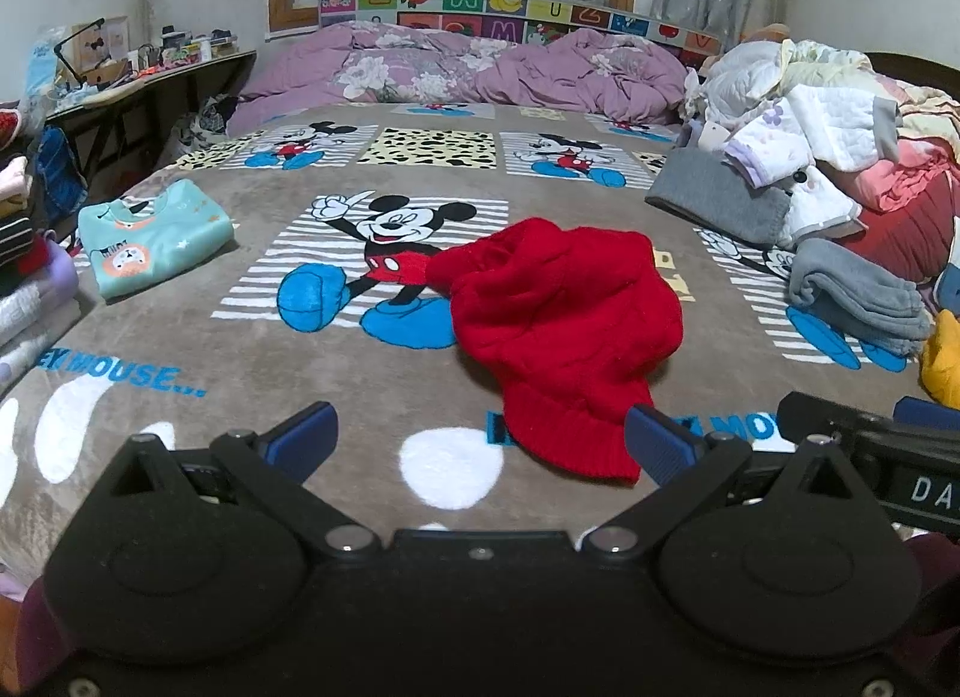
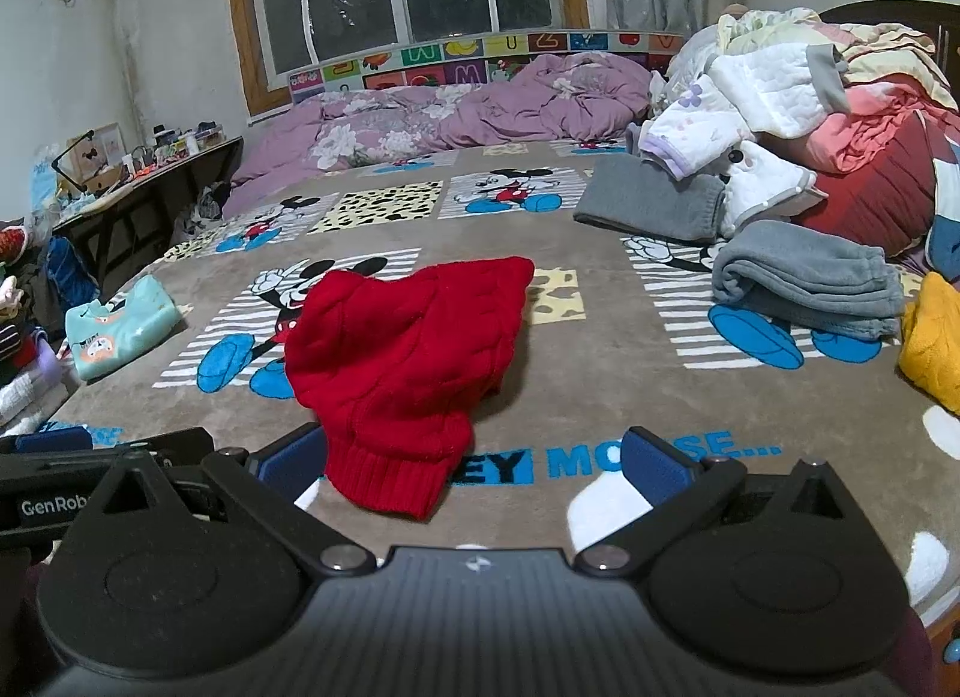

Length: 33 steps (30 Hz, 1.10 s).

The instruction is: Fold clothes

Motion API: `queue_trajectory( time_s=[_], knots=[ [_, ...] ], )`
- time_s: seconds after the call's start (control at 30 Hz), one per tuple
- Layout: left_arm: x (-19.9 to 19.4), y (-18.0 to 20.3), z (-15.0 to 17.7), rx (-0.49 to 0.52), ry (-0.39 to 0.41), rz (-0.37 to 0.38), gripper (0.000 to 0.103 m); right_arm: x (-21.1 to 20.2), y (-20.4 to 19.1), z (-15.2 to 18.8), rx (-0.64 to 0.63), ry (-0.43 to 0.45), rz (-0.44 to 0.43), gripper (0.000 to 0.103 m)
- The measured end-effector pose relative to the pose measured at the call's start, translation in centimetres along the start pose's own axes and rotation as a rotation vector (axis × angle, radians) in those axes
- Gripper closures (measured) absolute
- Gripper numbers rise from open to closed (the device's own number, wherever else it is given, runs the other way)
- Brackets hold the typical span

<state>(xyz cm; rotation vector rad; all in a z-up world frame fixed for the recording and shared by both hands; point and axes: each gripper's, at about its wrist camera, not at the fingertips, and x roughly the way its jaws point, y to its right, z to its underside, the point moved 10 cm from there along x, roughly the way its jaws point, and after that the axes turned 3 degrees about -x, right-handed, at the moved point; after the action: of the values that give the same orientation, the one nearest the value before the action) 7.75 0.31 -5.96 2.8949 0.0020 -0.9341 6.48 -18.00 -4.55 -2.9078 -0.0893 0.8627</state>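
I have both grippers held low over the near edge of the bed (image 1: 372, 397), side by side and pointing forward across the cartoon-mouse blanket (image 2: 600, 349). The left gripper (image 1: 480, 439) has its blue-padded fingers (image 1: 306, 439) spread wide apart with nothing between them; its right finger sits just beside the ribbed hem of the red sweater (image 1: 564, 313). The right gripper (image 2: 474, 457) is likewise spread wide, holding nothing, and its left finger sits right at the same hem. I cannot tell whether either pad touches the knit. The red sweater lies crumpled in a heap in the middle of the blanket, hem toward me. A folded teal shirt (image 1: 153, 244) rests well to the left, and a pile of unfolded clothes (image 2: 798, 115) sits at the right with folded grey pants (image 2: 810, 277) in front of it.
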Motion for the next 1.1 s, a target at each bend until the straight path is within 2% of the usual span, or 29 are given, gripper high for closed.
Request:
queue_trajectory(
  time_s=[0.47, 0.7, 0.93, 1.1],
  knots=[
    [1.1, -0.2, 0.1, -0.022, -0.007, 0.013, 0.0, 1.3, -0.4, -0.1, -0.01, -0.01, -0.011, 0.0],
    [2.4, 0.1, 0.2, 0.01, -0.022, 0.011, 0.0, 2.6, 0.0, 0.0, 0.002, -0.02, -0.027, 0.0],
    [4.2, 0.4, -1.1, 0.042, -0.016, 0.05, 0.0, 4.8, 0.7, -0.2, 0.027, -0.019, -0.055, 0.0],
    [6.2, 0.1, -2.7, 0.046, 0.025, 0.048, 0.0, 7.2, 1.6, -0.6, 0.051, 0.005, -0.076, 0.0]
  ],
)
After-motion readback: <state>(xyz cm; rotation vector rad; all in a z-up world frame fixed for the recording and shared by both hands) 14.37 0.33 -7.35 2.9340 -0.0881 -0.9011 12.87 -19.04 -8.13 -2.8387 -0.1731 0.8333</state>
